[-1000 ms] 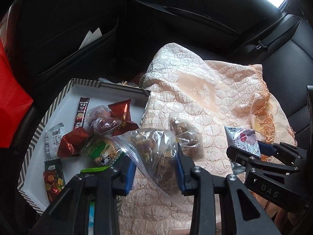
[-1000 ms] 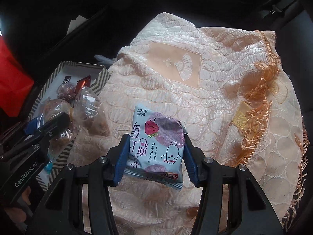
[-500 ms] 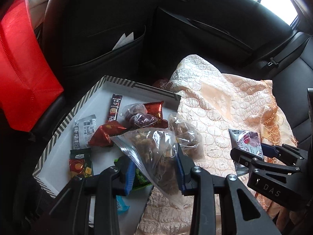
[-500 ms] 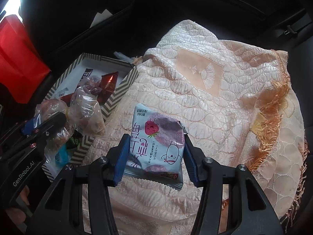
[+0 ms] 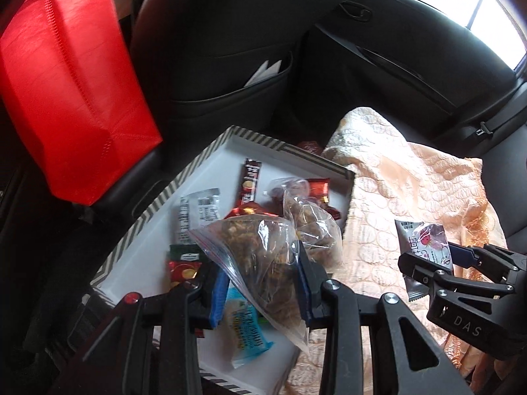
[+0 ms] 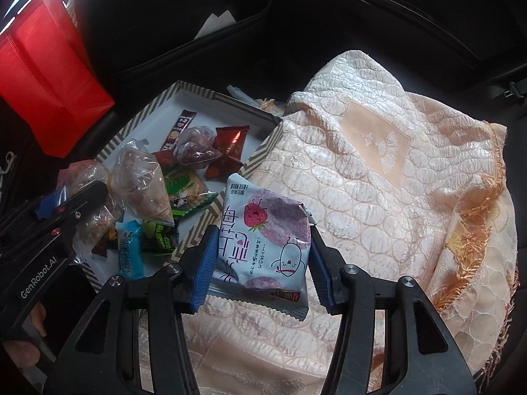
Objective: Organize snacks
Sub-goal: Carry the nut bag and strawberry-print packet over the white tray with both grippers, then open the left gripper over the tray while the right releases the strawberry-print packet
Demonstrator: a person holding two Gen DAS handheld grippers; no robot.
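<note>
Holding a nut bag [image 5: 263,263] in left tongs [image 5: 260,283], a strawberry pack [image 6: 263,240] in right tongs [image 6: 260,266]; lower both gently into the striped box [image 5: 210,158].

Two wrist cameras, both angled down over a car's back seat

Each looks along its own hand-held gripper, close above the striped box [image 5: 184,181] and the quilted cloth [image 6: 378,177]. The left view faces the box; the right view faces the cloth (box at its left edge). Both share the box, cloth and red bag [image 5: 72,92].
</note>
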